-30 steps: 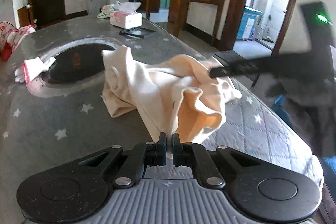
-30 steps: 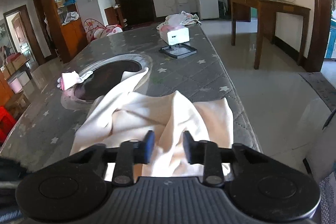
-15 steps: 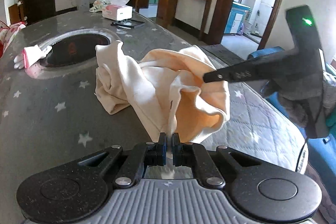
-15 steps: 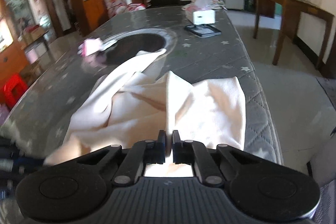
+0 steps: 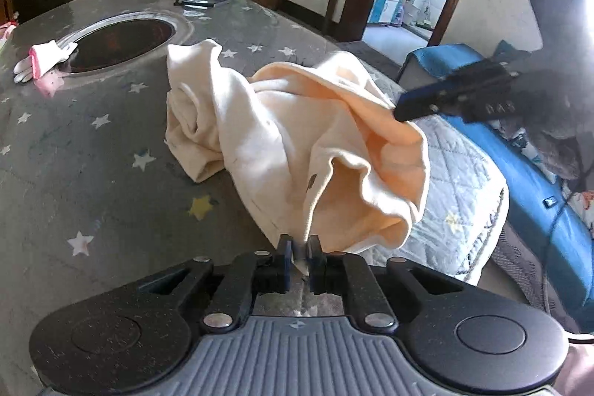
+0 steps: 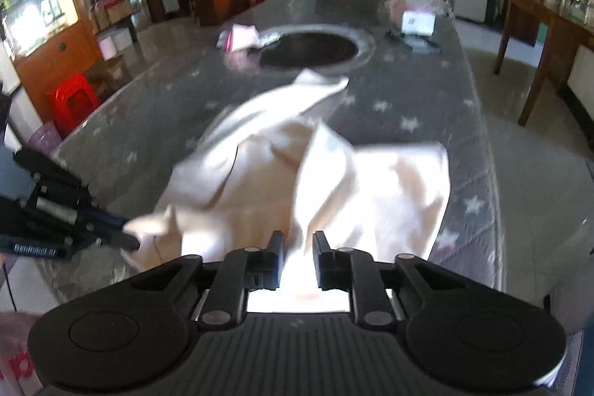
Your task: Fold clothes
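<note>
On the grey starred table (image 5: 92,143), both grippers' fingers pinch the cream garment (image 5: 297,143), left (image 5: 299,249) nearly closed, right (image 6: 299,247) slightly wider.

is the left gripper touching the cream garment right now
Touching. The left wrist view shows the left gripper shut on a thin edge of the cream garment, with the cloth rising straight out from between its fingers.

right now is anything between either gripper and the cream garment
Nothing visible. The left gripper is shut on an edge of the cream garment, and the right gripper has a fold of it between its fingers.
</note>
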